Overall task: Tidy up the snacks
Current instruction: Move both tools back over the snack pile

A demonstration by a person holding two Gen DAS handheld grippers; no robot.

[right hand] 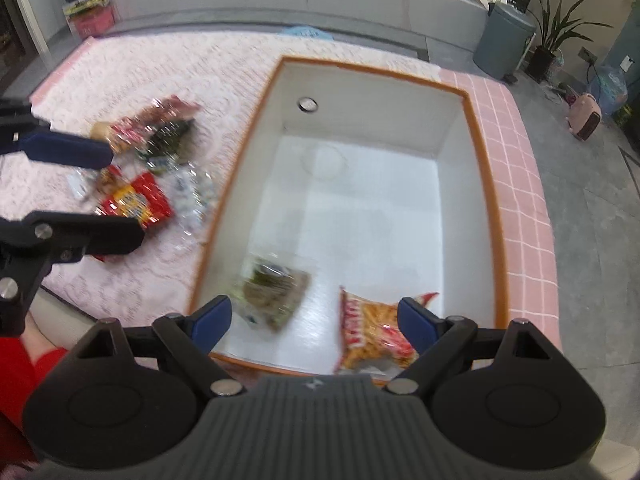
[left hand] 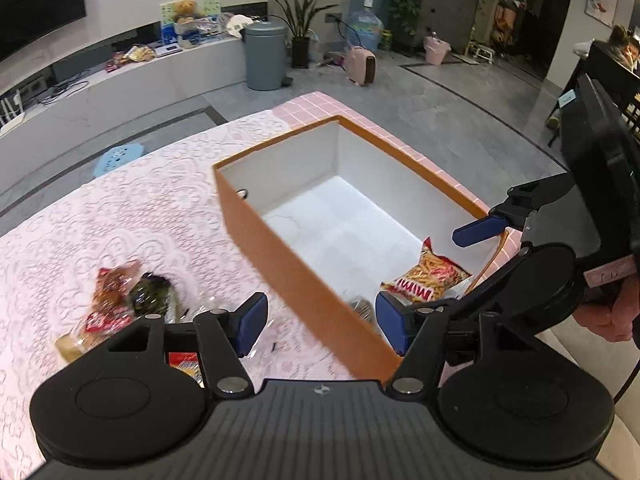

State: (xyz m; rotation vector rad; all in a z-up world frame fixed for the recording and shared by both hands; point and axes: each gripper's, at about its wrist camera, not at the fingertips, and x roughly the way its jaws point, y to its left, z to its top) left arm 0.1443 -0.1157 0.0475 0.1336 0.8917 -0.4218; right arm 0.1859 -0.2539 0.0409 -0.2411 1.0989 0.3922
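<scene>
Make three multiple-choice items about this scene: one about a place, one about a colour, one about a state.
1. Where does the fries snack bag lie?
A. on the lace cloth
B. inside the box, near corner
C. on the floor

2. What colour is the outside of the box?
A. orange
B. green
C. black

3. How do the jaws of the right gripper stand?
A. shut on a bag
B. open, holding nothing
C. hidden from view

Answers:
1. B: the bag rests on the white bottom of the box, in the corner nearest the right gripper.
2. A: the left wrist view shows its long outer wall in orange, with a white inside.
3. B: the two blue pads stand wide apart above the box, with nothing between them.
</scene>
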